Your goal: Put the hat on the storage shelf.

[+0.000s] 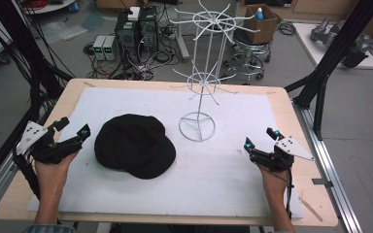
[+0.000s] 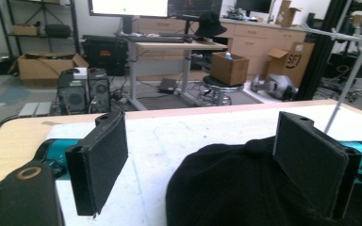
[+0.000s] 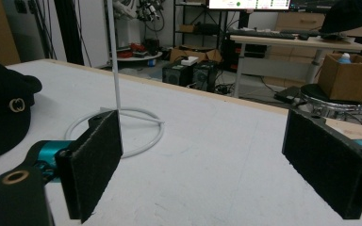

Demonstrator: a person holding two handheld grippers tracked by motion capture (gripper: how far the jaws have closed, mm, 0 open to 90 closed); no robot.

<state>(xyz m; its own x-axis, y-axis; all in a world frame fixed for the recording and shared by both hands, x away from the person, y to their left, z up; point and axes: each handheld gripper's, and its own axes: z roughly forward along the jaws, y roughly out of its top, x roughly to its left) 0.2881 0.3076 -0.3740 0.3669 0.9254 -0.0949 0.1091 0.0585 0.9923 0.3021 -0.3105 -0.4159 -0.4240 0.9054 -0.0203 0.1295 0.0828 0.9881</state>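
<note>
A soft, rounded black cap [image 1: 135,144] lies flat on the desk's white mat [image 1: 233,184], left of centre, beside the ring base of a thin white wire rack [image 1: 200,97]. The left gripper [image 1: 73,132], just left of the cap, has its flat, felt-faced fingers [image 2: 104,160] spread. The right gripper [image 1: 261,137] rests far right, fingers spread, empty.

Even, diffuse overhead room light; white mat [image 1: 233,165] bright, no glare. Black cap [image 1: 135,145] reads as a near-featureless dark mass, faint soft shadow just beside it. High view slightly soft, mild bending at the edges. Both gripper views blurred up close; background beyond the cap sharper.
</note>
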